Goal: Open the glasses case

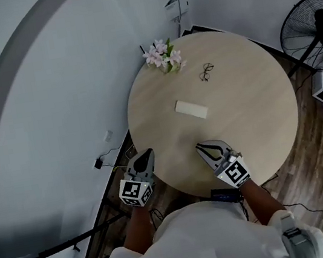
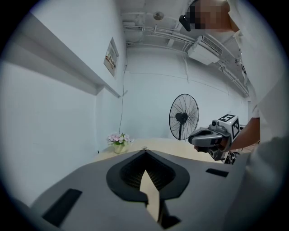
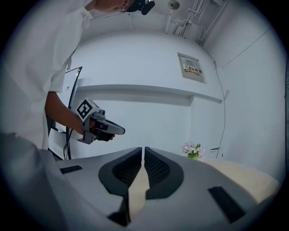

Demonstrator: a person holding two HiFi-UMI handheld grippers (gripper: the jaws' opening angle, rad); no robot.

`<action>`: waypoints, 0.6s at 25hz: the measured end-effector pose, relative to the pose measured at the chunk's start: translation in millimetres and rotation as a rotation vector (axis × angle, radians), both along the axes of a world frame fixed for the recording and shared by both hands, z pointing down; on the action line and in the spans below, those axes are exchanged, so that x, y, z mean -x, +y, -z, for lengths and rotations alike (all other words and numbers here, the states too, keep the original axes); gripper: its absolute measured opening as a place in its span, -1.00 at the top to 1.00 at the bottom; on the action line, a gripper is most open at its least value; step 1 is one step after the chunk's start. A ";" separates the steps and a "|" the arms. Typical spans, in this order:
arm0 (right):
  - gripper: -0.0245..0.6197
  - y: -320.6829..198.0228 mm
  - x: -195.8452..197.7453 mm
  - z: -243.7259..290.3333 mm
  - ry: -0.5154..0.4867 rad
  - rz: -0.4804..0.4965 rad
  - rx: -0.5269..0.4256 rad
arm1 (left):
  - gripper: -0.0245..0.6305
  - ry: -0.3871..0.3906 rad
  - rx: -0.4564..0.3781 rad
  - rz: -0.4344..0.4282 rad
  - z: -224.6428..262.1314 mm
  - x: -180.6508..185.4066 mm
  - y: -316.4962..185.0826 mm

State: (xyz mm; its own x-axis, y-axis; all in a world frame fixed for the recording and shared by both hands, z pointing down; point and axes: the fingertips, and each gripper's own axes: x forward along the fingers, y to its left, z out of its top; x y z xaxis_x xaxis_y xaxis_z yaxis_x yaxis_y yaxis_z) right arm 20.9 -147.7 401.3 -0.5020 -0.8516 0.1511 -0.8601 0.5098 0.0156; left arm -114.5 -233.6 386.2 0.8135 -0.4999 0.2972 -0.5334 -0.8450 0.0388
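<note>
Glasses case [image 1: 191, 108]: a pale, oblong case lying flat near the middle of the table, slightly askew; it looks closed, and nothing touches it.
Table [image 1: 261, 139]: round with a light wood top, set close to a white wall.
Left gripper [image 1: 147, 152]: held over the table's near-left rim and pointing inward. Its own view shows the jaws brought together at the tips with nothing between them, only a sliver of tabletop showing through the wedge lower down.
Right gripper [image 1: 200, 146]: held over the near rim, angled toward the left gripper. The jaws are drawn in to a thin slit and grip nothing.
Case and grippers: the case lies well apart from both, farther in on the table and roughly on a line between the two sets of jaws and the far side.
Glasses [image 1: 206, 72]: thin dark frames resting on the table beyond the case, apart from it.
Flowers [image 1: 163, 56]: a small pink-and-white bunch at the table's far-left edge, near the wall.
Fan [image 1: 314, 25]: a black standing fan on the wood floor, off to the table's right.
Person: a white top and bare forearms — one hand behind each marker cube.
</note>
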 end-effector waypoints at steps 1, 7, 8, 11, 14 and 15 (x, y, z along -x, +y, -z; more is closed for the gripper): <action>0.84 -3.6 -4.8 -2.5 -0.003 -0.013 0.004 | 0.89 -0.004 0.001 -0.008 -3.6 -4.4 -5.8; 0.83 -16.7 -47.3 -30.9 0.024 -0.165 0.058 | 0.89 0.031 0.030 -0.082 -29.2 -40.3 -34.1; 0.83 -18.7 -55.8 -38.0 0.030 -0.202 0.078 | 0.89 0.034 0.032 -0.110 -35.2 -48.0 -37.8; 0.80 -32.3 -75.4 -60.3 0.054 -0.296 0.132 | 0.89 0.043 0.032 -0.207 -56.5 -69.4 -53.0; 0.67 -50.6 -82.8 -80.6 0.071 -0.367 0.164 | 0.89 0.051 0.032 -0.291 -78.1 -85.7 -68.0; 0.66 -56.0 -85.3 -87.7 0.084 -0.389 0.174 | 0.89 0.049 0.032 -0.317 -85.7 -90.7 -71.8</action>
State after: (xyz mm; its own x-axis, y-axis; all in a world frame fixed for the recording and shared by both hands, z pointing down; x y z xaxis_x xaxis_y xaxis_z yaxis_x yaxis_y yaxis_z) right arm 106.2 -203.7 488.9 -0.1287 -0.9332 0.3356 -0.9881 0.1492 0.0360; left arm -23.8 -305.4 471.9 0.9409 -0.2107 0.2651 -0.2410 -0.9666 0.0874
